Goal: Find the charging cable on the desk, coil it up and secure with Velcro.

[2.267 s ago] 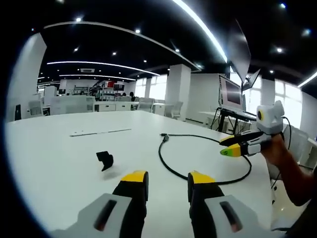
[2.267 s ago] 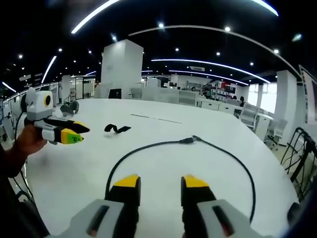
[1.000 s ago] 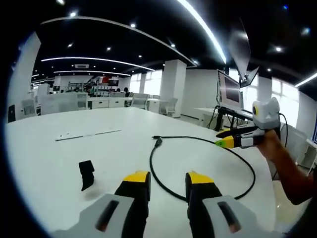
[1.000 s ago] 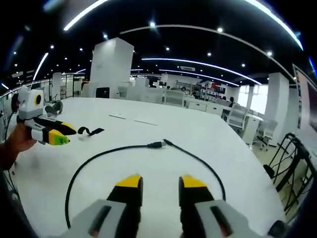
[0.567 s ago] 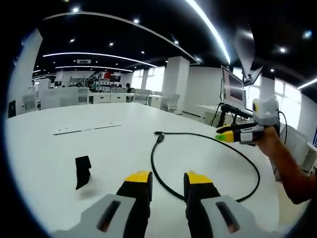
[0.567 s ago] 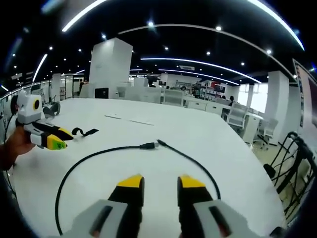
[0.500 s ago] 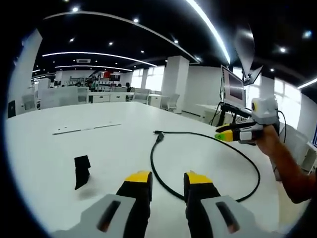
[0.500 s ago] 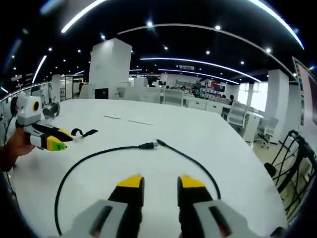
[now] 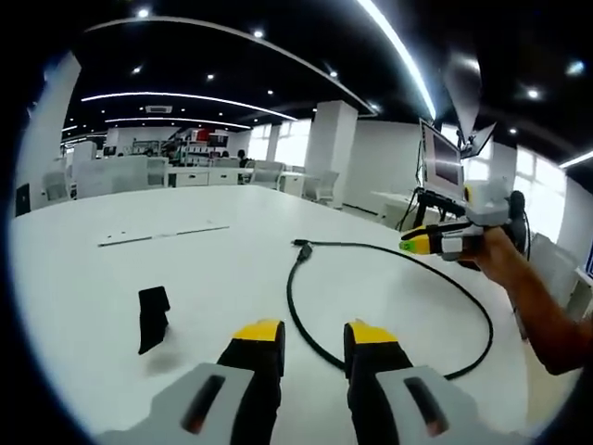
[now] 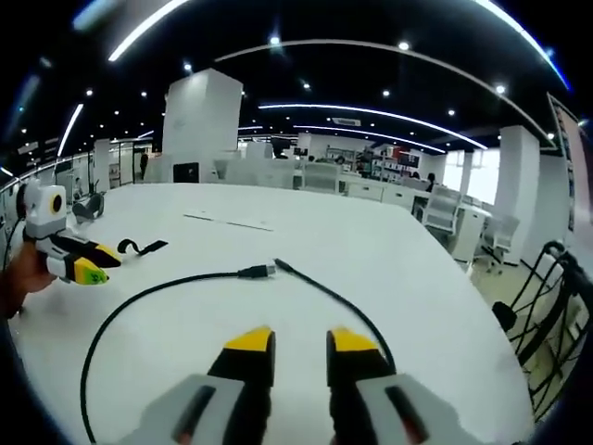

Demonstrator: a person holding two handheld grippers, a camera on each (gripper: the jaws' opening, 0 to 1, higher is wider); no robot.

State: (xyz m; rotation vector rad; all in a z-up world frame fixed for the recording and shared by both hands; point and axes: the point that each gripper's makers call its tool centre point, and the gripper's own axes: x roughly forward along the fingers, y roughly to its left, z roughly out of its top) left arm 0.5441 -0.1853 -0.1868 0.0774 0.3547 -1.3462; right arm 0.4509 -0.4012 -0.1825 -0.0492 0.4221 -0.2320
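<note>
the charging cable (image 9: pixel 389 269) lies loose on the white surface (image 9: pixel 111 278), a thin black cord laid out in one wide open loop and not yet coiled. its two ends come together at the far side of the loop, where a small plug (image 9: pixel 302 247) rests on the surface; in the right gripper view the plug (image 10: pixel 252 272) sits just beside the other cable end, though whether they touch is too small to tell. the near curve of the loop runs between and just past the yellow tips of the left hand-held gripper (image 9: pixel 312 331), whose jaws stand a little apart with nothing between them, held above the surface.

the right hand-held gripper (image 10: pixel 299 339) hangs over the same loop from the other side, its jaws also slightly spread and gripping nothing; the cable (image 10: pixel 167 292) sweeps out to its left and passes close under its tips. in the left gripper view the right hand-held gripper (image 9: pixel 417 243) shows at the right, gripped in a person's hand (image 9: pixel 491 264), above the far part of the loop.

a short black velcro strap (image 9: pixel 152 318) stands bent on the surface, well apart from the cable, to the left of the left gripper's jaws. in the right gripper view the strap (image 10: pixel 139 247) lies just beyond the left hand-held gripper (image 10: pixel 93 264).
</note>
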